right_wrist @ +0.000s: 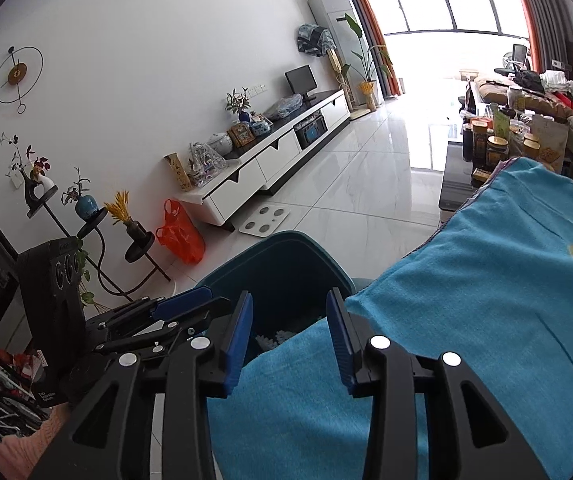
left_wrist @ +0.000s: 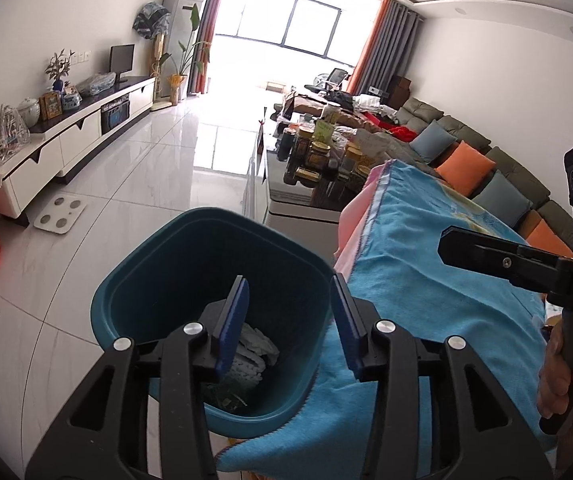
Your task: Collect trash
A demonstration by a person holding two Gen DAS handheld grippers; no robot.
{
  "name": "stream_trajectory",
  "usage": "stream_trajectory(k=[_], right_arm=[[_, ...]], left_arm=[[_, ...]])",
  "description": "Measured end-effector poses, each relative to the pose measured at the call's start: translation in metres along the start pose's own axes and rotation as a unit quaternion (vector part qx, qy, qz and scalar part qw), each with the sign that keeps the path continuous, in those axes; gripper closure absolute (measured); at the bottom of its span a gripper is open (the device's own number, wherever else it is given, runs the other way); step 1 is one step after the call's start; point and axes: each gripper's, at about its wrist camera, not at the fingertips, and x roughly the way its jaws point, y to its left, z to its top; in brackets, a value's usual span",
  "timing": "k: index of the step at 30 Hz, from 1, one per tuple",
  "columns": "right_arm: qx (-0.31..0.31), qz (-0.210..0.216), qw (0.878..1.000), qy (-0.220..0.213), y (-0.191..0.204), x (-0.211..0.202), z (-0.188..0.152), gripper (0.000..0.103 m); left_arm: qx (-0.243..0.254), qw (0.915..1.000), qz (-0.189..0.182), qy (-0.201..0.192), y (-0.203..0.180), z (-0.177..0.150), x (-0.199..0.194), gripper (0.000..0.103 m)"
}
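Left gripper [left_wrist: 288, 320] jaws apart and empty over the bin [left_wrist: 214, 320]; right gripper [right_wrist: 288, 334] open, empty above the towel [right_wrist: 466, 300]. Best drop straight in, clear of the rim.

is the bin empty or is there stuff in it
Not empty. The left wrist view looks down into the teal bin: white crumpled trash lies at the bottom, with some dark green scraps beside it.

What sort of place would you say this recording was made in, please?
Most likely a home living room: a long TV cabinet along the wall, a grey sofa with cushions, and a cluttered coffee table on the tiled floor.
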Motion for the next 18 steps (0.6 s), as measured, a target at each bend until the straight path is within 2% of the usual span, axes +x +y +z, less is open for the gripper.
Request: stream_trajectory(k=[2, 5, 9, 15, 18], right_arm=[[-0.005, -0.003, 1.000, -0.018, -0.002, -0.023, -0.004, 0.064], [-0.009, -0.019, 0.999, -0.050, -0.008, -0.061, -0.011, 0.064], [-0.008, -0.053, 0.995, -0.085, -0.022, -0.113, -0.025, 0.060], [0.024, -0.133, 0.983, -0.125, -0.064, -0.185, -0.051, 0.056], [0.052, -0.187, 0.972, -0.134, -0.092, -0.214, -0.067, 0.054]], left_arm=[[0.016, 0.9997, -0.016, -0.010, -0.018, 0.001, -0.010, 0.055], [0.041, 0.9978, -0.050, -0.017, -0.049, 0.003, -0.018, 0.055], [0.073, 0.9917, -0.105, -0.015, -0.093, 0.002, -0.021, 0.053], [0.117, 0.9743, -0.192, 0.006, -0.167, -0.009, -0.015, 0.053], [0.135, 0.9636, -0.230, 0.021, -0.202, -0.016, -0.010, 0.052]])
